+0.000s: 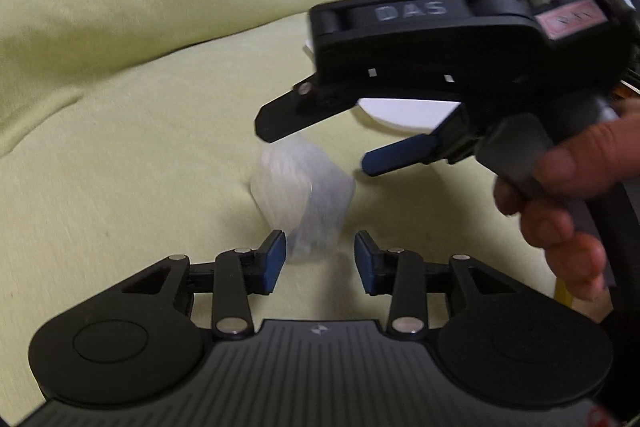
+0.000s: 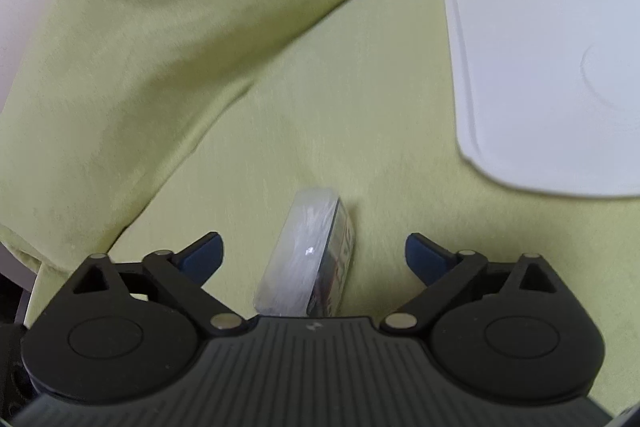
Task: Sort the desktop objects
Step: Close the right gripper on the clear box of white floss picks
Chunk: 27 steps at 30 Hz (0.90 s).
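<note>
The clear plastic packet (image 2: 306,255) lay on the soft green cushion (image 2: 280,131) between the wide-open jaws of the right hand-held gripper (image 2: 314,253), with the left hand-held gripper (image 1: 320,259) also open just beside it, so closing might have pressed it into the yielding fabric or skidded it toward the white lid (image 2: 552,67).

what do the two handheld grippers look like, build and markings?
Both are matte black plastic with ribbed grey bases, round pivot discs, silver rivets on scissor linkages and blue-padded fingers. Seen from the left gripper, the right gripper bears raised "DAS" lettering, a pink label, a green LED and a grey trigger under a bare hand; no sleeve shows.
</note>
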Each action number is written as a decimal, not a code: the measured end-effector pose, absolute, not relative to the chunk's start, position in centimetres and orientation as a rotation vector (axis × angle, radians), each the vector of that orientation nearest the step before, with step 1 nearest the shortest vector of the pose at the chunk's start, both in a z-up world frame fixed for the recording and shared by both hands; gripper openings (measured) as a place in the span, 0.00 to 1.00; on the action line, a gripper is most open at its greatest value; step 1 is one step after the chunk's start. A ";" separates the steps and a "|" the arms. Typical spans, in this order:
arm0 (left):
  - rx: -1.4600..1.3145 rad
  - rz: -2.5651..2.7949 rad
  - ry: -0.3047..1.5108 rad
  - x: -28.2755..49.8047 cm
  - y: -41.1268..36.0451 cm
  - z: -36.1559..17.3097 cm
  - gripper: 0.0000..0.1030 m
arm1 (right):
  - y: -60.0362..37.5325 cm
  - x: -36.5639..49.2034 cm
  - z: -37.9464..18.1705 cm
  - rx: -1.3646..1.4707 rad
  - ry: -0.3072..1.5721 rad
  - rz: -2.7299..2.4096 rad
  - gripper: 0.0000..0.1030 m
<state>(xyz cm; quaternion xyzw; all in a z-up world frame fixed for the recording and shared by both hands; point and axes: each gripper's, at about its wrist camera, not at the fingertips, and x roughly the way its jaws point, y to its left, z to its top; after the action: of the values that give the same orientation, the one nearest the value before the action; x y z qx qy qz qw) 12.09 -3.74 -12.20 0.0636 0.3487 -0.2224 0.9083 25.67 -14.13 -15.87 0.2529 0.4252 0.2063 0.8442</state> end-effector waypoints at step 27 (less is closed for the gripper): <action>0.243 -0.484 0.710 11.2 -2.3 -10.9 0.47 | -9.4 25.1 -15.2 0.223 1.059 0.549 0.27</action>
<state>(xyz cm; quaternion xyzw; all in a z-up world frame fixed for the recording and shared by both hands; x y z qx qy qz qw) 11.24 -2.33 -10.94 0.1175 0.3434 -0.2342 0.9019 25.10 -9.42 -15.19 0.1046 0.4978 0.2579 0.8214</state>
